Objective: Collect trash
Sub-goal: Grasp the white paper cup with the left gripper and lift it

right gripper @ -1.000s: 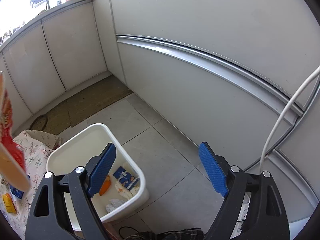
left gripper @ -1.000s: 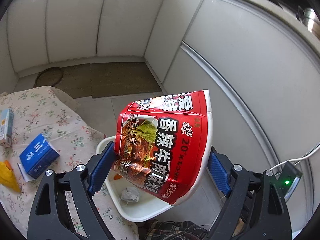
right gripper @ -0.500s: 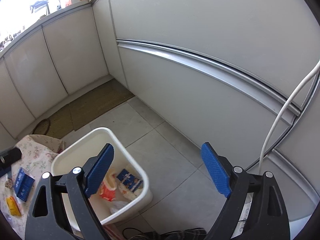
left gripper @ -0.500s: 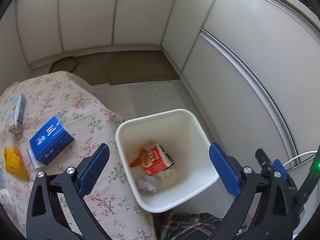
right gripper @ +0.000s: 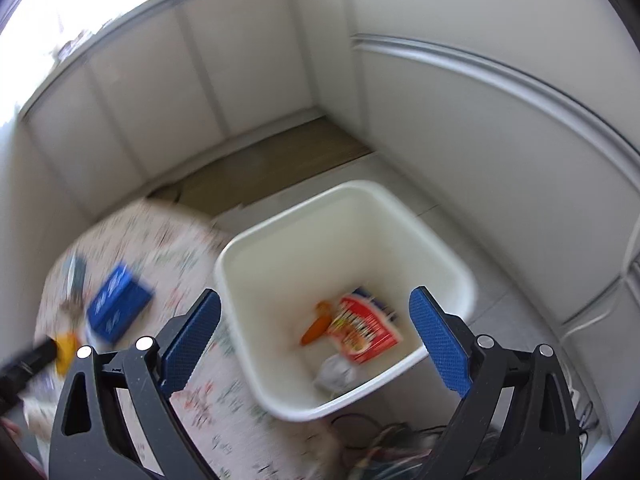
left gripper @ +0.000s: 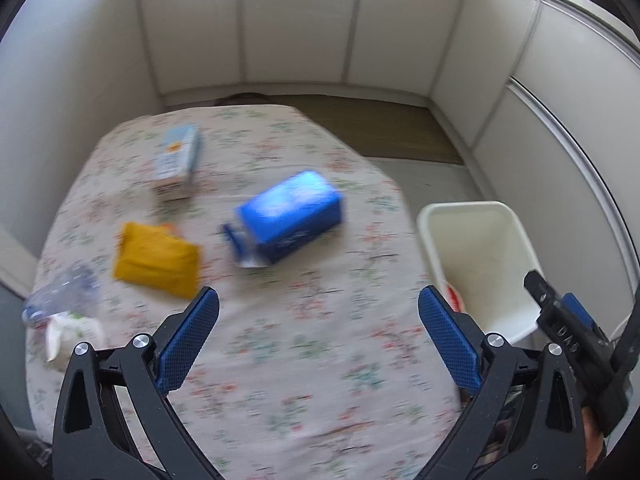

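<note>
In the left wrist view, my left gripper (left gripper: 318, 336) is open and empty above the floral-cloth table (left gripper: 304, 384). On the cloth, ahead of it, lie a blue box (left gripper: 288, 216), a yellow packet (left gripper: 156, 258), a pale blue carton (left gripper: 178, 160) and a clear plastic bottle (left gripper: 60, 296). My right gripper (right gripper: 314, 340) also stands open and empty, over the near rim of the white bin (right gripper: 320, 248). In the bin lie a red noodle cup (right gripper: 362, 330), an orange scrap (right gripper: 316, 326) and crumpled paper (right gripper: 334, 372). Both views are blurred.
The bin (left gripper: 480, 248) stands on the tiled floor at the table's right edge. White panel walls close in behind and to the right, and a brown mat (left gripper: 380, 128) lies along the far wall. Cables (right gripper: 384, 440) lie on the floor by the bin.
My left gripper opened and let the red noodle cup drop into the bin, then swung left over the table. My right gripper opened a little wider and swung left over the bin.
</note>
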{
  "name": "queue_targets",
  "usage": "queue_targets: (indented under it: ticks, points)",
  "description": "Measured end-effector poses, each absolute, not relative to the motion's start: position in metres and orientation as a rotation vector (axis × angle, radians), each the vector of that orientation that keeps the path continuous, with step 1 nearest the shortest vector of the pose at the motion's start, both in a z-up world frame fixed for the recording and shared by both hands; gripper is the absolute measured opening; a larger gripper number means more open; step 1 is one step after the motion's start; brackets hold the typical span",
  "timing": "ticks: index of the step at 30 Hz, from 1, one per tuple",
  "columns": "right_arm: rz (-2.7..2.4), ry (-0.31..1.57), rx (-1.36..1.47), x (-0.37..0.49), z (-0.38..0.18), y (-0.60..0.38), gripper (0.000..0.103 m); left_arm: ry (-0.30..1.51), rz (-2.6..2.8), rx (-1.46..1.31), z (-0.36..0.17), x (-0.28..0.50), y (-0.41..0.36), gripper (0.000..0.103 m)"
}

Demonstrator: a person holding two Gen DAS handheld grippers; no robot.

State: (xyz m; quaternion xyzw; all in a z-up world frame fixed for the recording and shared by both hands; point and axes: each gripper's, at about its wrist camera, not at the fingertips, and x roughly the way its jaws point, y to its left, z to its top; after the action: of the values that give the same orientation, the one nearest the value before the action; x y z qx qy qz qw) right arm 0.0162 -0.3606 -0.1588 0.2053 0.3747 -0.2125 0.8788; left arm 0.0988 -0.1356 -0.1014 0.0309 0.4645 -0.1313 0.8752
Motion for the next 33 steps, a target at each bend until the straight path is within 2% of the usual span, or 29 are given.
queue_targets:
  ticks: [5,12,23,25,27,28,32,33]
  points:
    - [-0.36,0.777,0.269,0.03,-0.167,-0.321,0.092,0.942,-0.108,-0.003,-0.095,0.097,-0.045,0.096]
    - [-0.342,0.789,0.208,0.035,-0.167,-0.31,0.092,0.957,0.1,-0.078,-0.107,0.1,0.048,0.096]
    - [-0.331,0.806,0.13,0.038,-0.169,-0.298,0.092,1.067,0.122,-0.112,-0.157,0.105,0.085,0.094]
    - [-0.3,0.818,0.097,0.043,-0.169,-0.288,0.092,1.065,0.118,-0.104,-0.163,0.106,0.087,0.086]
    - [-0.259,0.825,0.056,0.05,-0.168,-0.276,0.092,1.082,0.104,-0.108,-0.17,0.109,0.092,0.07]
    - [-0.24,0.827,0.038,0.053,-0.167,-0.269,0.092,1.097,0.09,-0.121,-0.174,0.109,0.096,0.065]
    - [-0.097,0.837,-0.029,0.082,-0.157,-0.225,0.092,1.12,0.047,-0.175,-0.181,0.108,0.106,0.03]
    - [-0.061,0.839,-0.053,0.088,-0.154,-0.214,0.092,1.117,0.038,-0.19,-0.181,0.107,0.108,0.029]
